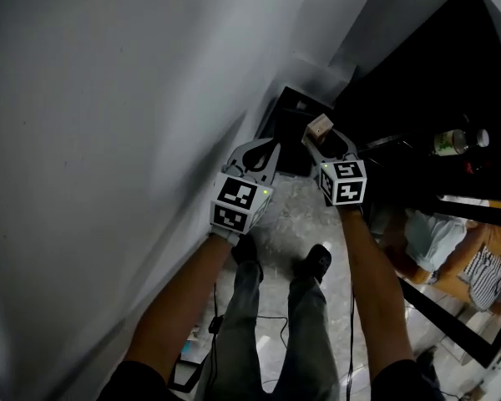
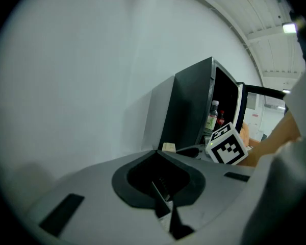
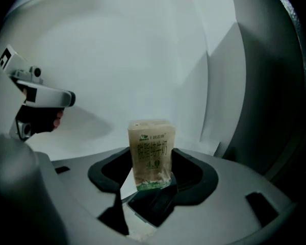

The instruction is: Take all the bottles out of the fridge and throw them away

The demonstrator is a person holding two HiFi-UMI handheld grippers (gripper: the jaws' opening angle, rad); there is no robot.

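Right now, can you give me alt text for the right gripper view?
The right gripper holds a small beige carton upright between its jaws, against a white wall. The left gripper shows at upper left, and the dark fridge fills the right edge.

- My right tongs (image 3: 148,185) grip a carton (image 3: 151,154) of tan printed card, smooth with a dull sheen.
- My left tongs (image 2: 163,200) have a matt grey plastic body, as do the right.
- The fridge (image 2: 186,111), right of centre, has a dark, smooth casing.
- The floor (image 1: 288,224), lower centre, looks like glossy mottled stone.
- The wall (image 1: 108,140), at left, is smooth matt white.
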